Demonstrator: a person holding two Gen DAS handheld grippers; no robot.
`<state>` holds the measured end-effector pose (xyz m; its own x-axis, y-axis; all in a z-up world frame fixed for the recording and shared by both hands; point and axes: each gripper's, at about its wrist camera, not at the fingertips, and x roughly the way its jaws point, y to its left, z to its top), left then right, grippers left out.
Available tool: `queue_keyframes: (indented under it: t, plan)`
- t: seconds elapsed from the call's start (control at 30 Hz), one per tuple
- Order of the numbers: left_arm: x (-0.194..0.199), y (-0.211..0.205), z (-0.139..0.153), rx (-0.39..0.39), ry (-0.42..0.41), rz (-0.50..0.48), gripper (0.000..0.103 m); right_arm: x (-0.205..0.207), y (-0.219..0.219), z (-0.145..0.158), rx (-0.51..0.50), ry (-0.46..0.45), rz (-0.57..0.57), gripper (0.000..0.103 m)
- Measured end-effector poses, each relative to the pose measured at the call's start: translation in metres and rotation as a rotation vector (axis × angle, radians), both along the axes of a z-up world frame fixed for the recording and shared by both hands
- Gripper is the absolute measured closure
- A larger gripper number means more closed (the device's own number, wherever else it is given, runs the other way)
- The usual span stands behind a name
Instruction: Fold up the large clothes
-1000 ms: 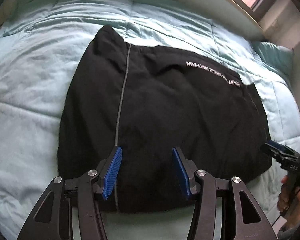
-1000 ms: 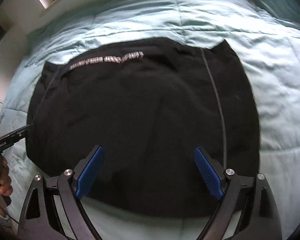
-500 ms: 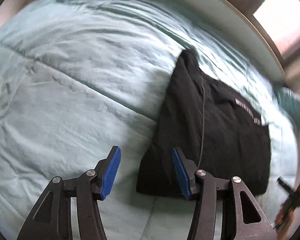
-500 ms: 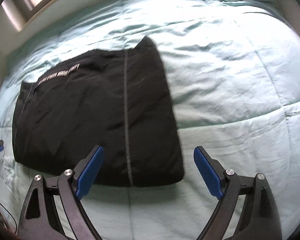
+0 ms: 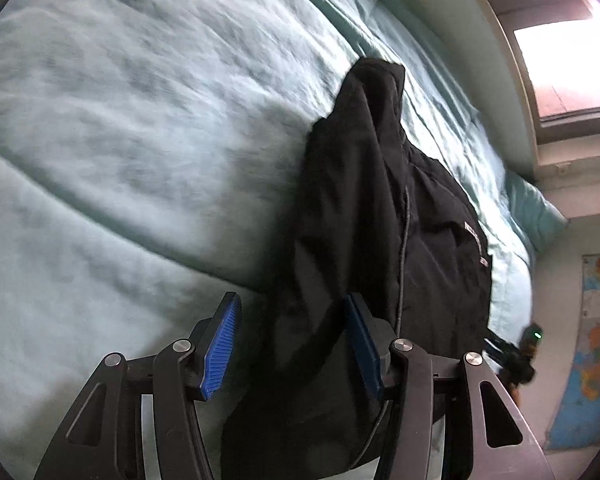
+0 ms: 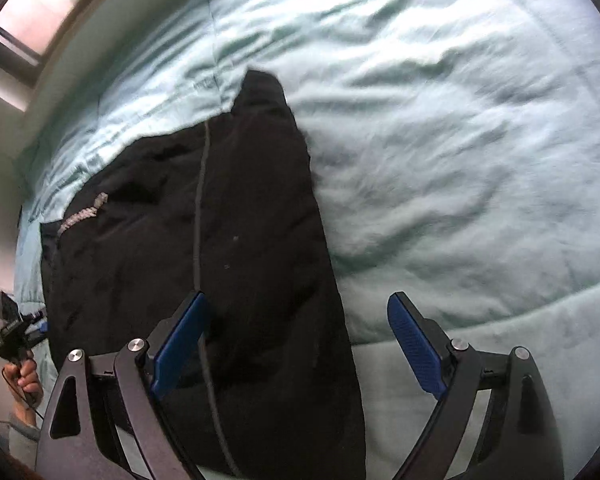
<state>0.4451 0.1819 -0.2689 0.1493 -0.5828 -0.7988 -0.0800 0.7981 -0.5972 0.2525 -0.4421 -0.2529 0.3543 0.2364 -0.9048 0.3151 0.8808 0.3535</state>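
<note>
Left wrist view: one black garment (image 5: pixel 364 240) lies folded on the bed's pale green quilt (image 5: pixel 120 140). The left claw (image 5: pixel 292 344) stands partly open with its two blue pads (image 5: pixel 222 344) apart, the garment's edge between them, nothing gripped. One window (image 5: pixel 560 60) and one wall map (image 5: pixel 592 352) show.

Right wrist view: the right claw (image 6: pixel 296 344) gapes wide and empty above the same garment's edge (image 6: pixel 220 240). One hand (image 6: pixel 24 376) holds the other claw.

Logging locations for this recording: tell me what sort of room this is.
Most likely a bedroom: a black garment lies on a pale teal quilted bedspread, a matching pillow sits at the far end, and a window runs alongside.
</note>
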Motion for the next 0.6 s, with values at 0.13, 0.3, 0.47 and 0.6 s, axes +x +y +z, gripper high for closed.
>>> queue_keyframes:
  t: [0.13, 0.3, 0.47, 0.6]
  plan:
    - [0.004, -0.017, -0.014, -0.063, 0.035, -0.079, 0.046, 0.004, -0.003, -0.028, 0.105, 0.03, 0.023, 0.01]
    - [0.007, -0.033, -0.028, -0.111, 0.061, -0.101, 0.037, -0.001, -0.027, -0.066, 0.363, 0.04, -0.043, 0.002]
    - [0.012, -0.049, -0.03, -0.096, 0.031, -0.116, 0.037, 0.006, -0.017, -0.07, 0.357, 0.013, -0.008, 0.0]
    - [0.006, -0.051, -0.015, -0.072, -0.025, -0.102, 0.053, 0.002, -0.003, -0.052, 0.409, -0.034, 0.074, 0.031]
